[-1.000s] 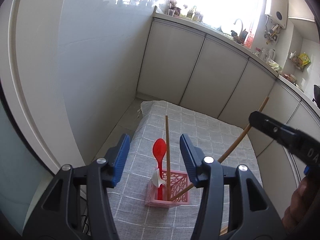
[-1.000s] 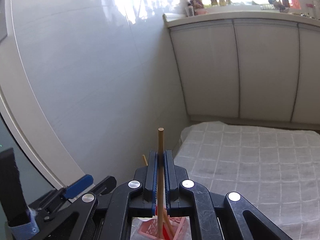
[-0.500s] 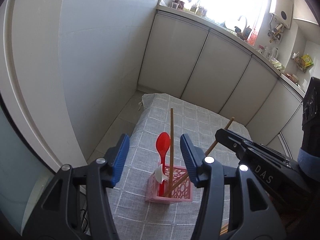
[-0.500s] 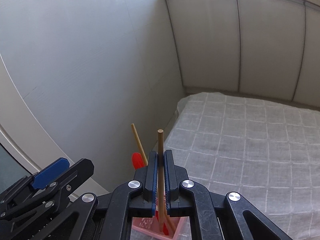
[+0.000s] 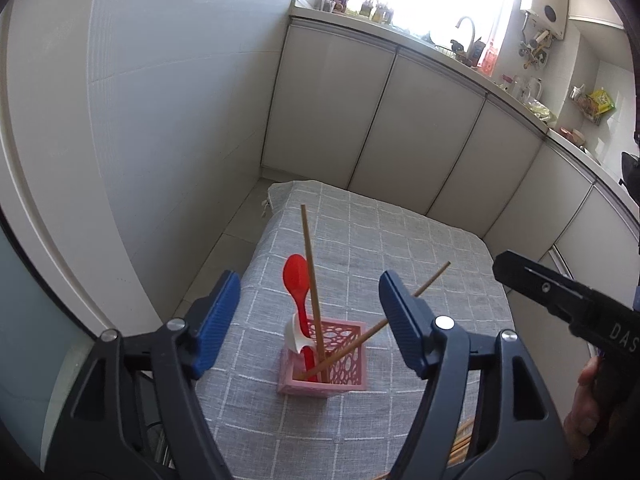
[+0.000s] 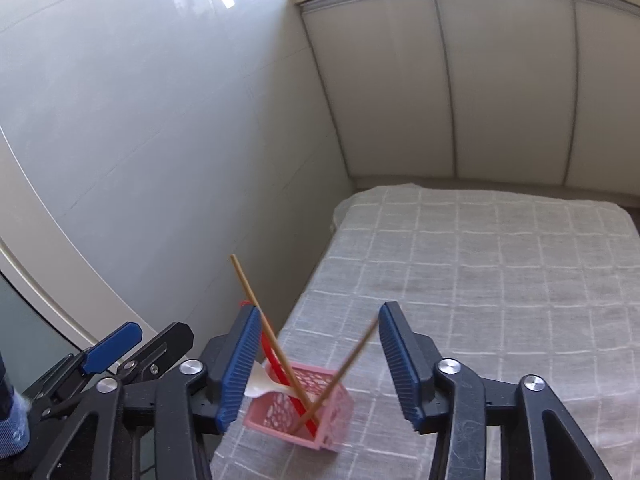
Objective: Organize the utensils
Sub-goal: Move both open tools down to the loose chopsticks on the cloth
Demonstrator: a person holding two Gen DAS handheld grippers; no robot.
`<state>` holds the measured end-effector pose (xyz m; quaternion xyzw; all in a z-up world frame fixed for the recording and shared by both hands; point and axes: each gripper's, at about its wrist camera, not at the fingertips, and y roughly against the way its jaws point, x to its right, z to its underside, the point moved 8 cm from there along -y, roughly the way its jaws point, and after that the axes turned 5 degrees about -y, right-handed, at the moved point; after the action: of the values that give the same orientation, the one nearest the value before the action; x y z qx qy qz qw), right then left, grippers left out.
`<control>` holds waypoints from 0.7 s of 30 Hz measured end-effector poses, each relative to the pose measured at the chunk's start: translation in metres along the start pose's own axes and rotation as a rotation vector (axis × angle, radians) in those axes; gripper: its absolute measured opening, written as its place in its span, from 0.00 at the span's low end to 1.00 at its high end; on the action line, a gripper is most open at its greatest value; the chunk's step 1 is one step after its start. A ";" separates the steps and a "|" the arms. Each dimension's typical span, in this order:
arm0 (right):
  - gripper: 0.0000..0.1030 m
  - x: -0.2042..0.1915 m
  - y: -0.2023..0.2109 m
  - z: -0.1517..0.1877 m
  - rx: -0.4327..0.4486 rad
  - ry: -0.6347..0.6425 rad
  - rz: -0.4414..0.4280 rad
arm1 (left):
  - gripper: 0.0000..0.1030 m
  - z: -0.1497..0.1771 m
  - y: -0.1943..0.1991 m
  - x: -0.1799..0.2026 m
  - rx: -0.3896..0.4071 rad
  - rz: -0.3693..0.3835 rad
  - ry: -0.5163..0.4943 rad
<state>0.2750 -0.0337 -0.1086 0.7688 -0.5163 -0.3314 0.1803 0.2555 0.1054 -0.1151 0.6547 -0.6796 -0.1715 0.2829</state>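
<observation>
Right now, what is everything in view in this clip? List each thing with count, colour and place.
Holder: one, pink, cut-out walls, on the cloth near its front left corner.
Chopsticks: two, wooden, both in the holder; one near upright, the other leaning right.
Red spoon: one, in the holder, bowl end up.
White spoon: one, at the holder's left rim, mostly hidden.
Tablecloth: one, grey with white grid, covers the table.
Cabinets: cream doors, behind the table under a cluttered counter.
More wooden sticks: bottom right, count unclear.
Left tongs: black, blue pads, jaws opening, nothing between the pads.
Right tongs: same, opening above the holder, gripping nothing.
Hand: holds the right tongs.
</observation>
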 end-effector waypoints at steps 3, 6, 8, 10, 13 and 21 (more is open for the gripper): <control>0.63 0.020 0.018 0.008 0.000 -0.024 0.025 | 0.74 0.001 0.003 0.014 0.001 0.016 -0.035; 0.67 0.043 0.036 0.019 0.005 -0.046 0.056 | 0.75 0.004 0.007 0.028 0.003 0.035 -0.067; 0.68 0.057 0.048 0.028 0.010 -0.056 0.084 | 0.77 0.004 0.011 0.039 0.006 0.042 -0.097; 0.70 0.069 0.060 0.037 0.015 -0.060 0.115 | 0.79 0.006 0.016 0.050 0.014 0.051 -0.130; 0.73 0.086 0.074 0.050 0.018 -0.068 0.158 | 0.82 0.011 0.020 0.068 0.017 0.068 -0.183; 0.80 0.131 0.100 0.090 -0.006 -0.100 0.251 | 0.85 0.049 0.008 0.118 -0.067 0.116 -0.363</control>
<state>0.1767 -0.1877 -0.1534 0.6802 -0.6159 -0.3455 0.1967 0.2214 -0.0168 -0.1299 0.5629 -0.7500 -0.2929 0.1867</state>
